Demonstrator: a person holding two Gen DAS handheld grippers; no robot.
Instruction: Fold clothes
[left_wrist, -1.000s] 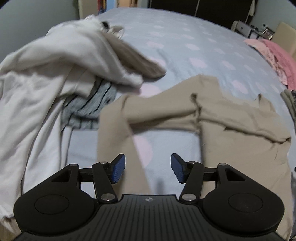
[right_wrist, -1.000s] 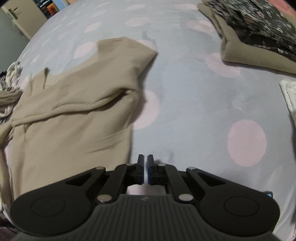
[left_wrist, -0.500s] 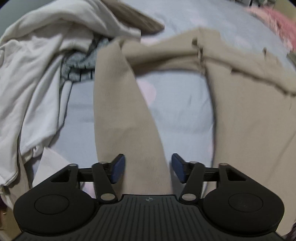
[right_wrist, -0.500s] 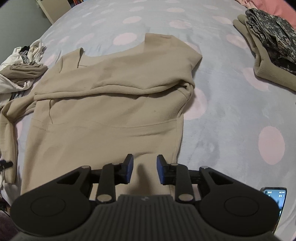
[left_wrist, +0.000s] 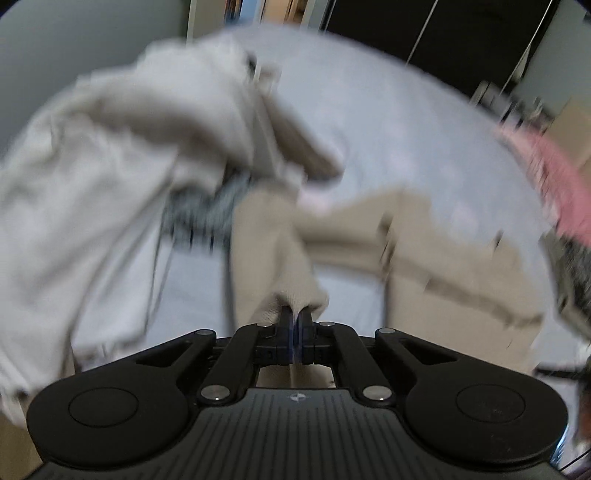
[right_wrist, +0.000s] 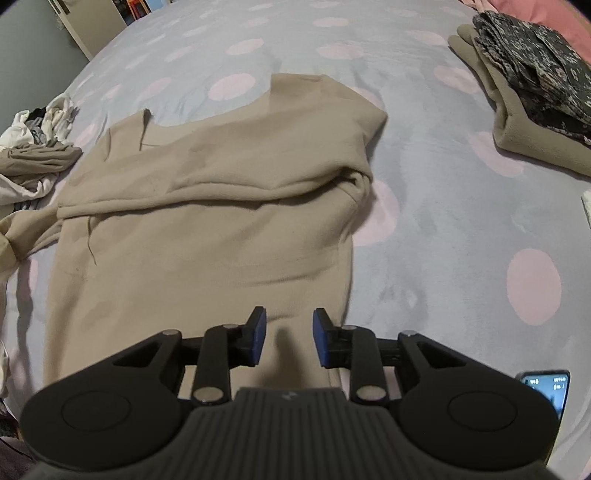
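A beige long-sleeved top (right_wrist: 207, 236) lies flat on the bed, one sleeve folded across its chest. My left gripper (left_wrist: 295, 325) is shut on the cuff of the other beige sleeve (left_wrist: 273, 251), which rises from the bed toward the jaws; that view is blurred by motion. My right gripper (right_wrist: 288, 332) is open and empty, low over the top's bottom hem near its right edge.
A pile of white and grey clothes (left_wrist: 110, 184) lies left of the top and shows in the right wrist view (right_wrist: 33, 155). Folded olive and dark patterned clothes (right_wrist: 532, 92) sit far right. Pink fabric (left_wrist: 554, 177) lies at the bed's right. A phone (right_wrist: 546, 387) lies near my right gripper.
My left gripper has closed on the beige sleeve's cuff and lifted it. My right gripper opened from shut and moved back over the top's hem.
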